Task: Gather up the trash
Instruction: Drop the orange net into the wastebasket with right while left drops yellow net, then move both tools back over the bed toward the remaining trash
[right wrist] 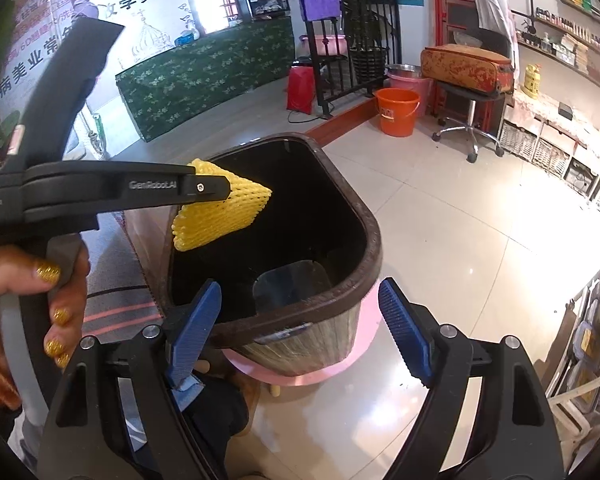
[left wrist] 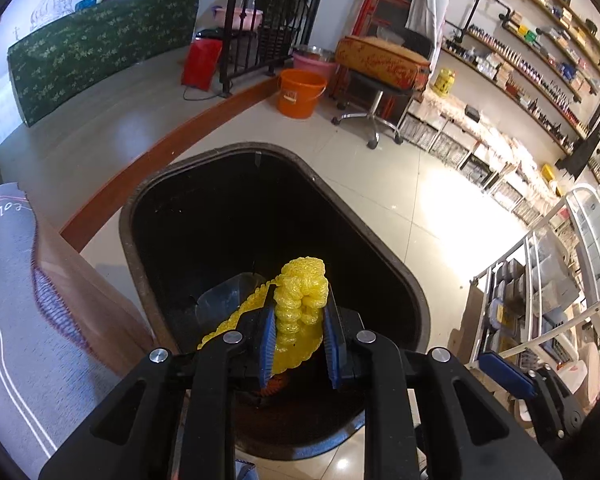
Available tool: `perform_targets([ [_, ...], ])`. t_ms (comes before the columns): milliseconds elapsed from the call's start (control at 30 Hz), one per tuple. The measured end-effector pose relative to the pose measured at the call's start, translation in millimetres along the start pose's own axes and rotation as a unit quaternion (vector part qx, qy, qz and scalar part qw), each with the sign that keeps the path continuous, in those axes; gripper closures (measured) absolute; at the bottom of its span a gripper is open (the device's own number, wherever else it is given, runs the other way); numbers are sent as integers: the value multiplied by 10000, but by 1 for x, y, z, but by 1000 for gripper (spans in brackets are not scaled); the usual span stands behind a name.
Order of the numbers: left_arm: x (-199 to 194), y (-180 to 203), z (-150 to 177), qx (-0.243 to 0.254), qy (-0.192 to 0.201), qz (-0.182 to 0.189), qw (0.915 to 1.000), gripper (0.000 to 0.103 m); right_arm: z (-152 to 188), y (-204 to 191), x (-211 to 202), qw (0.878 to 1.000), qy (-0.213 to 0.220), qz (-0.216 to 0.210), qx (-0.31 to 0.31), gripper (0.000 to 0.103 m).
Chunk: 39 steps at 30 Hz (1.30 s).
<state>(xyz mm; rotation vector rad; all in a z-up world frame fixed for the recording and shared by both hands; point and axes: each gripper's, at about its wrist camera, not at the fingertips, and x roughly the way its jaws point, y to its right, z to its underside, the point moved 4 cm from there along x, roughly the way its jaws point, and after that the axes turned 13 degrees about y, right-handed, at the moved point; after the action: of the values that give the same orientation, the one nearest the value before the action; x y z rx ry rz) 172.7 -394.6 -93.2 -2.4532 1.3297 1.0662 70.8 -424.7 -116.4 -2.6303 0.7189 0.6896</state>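
My left gripper (left wrist: 299, 330) is shut on a yellow foam fruit net (left wrist: 300, 300) and holds it over the open mouth of a dark brown trash bin (left wrist: 204, 158). In the right wrist view the left gripper (right wrist: 224, 192) reaches in from the left with the net (right wrist: 224, 212) above the bin's rim (right wrist: 374, 240). A clear plastic piece (right wrist: 288, 284) lies at the bin's bottom. My right gripper (right wrist: 300, 332) is open and empty, just in front of the bin's near rim.
The bin stands on a pink stool (right wrist: 308, 372). A grey cloth-covered surface (left wrist: 28, 320) lies to the left. An orange bucket (left wrist: 300, 92), a swivel stool (left wrist: 380, 76), a black railing (left wrist: 272, 20) and shelves (left wrist: 520, 60) stand farther off on the tiled floor.
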Motion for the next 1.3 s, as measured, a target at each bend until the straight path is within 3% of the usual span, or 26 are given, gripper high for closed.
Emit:
perform_targets([
  [100, 7, -1, 0, 45, -145, -64, 9999, 73, 4, 2, 0, 10000, -54, 29, 17, 23],
  [167, 8, -5, -1, -56, -197, -76, 9998, 49, 4, 0, 1, 10000, -77, 37, 30, 23],
  [267, 6, -9, -2, -190, -146, -18, 9997, 28, 6, 0, 0, 9999, -82, 33, 60, 22],
  [467, -9, -10, -3, -143, -30, -269, 9995, 11, 2, 0, 5, 9999, -99, 3, 140, 21],
  [967, -88, -32, -2, -229, 928, -930, 9911, 6, 1, -15, 10, 9997, -184, -184, -2, 20],
  [1300, -146, -77, 15, -558, 1347, -1492, 9780, 6, -1, -66, 7, 9968, -205, -700, -327, 20],
])
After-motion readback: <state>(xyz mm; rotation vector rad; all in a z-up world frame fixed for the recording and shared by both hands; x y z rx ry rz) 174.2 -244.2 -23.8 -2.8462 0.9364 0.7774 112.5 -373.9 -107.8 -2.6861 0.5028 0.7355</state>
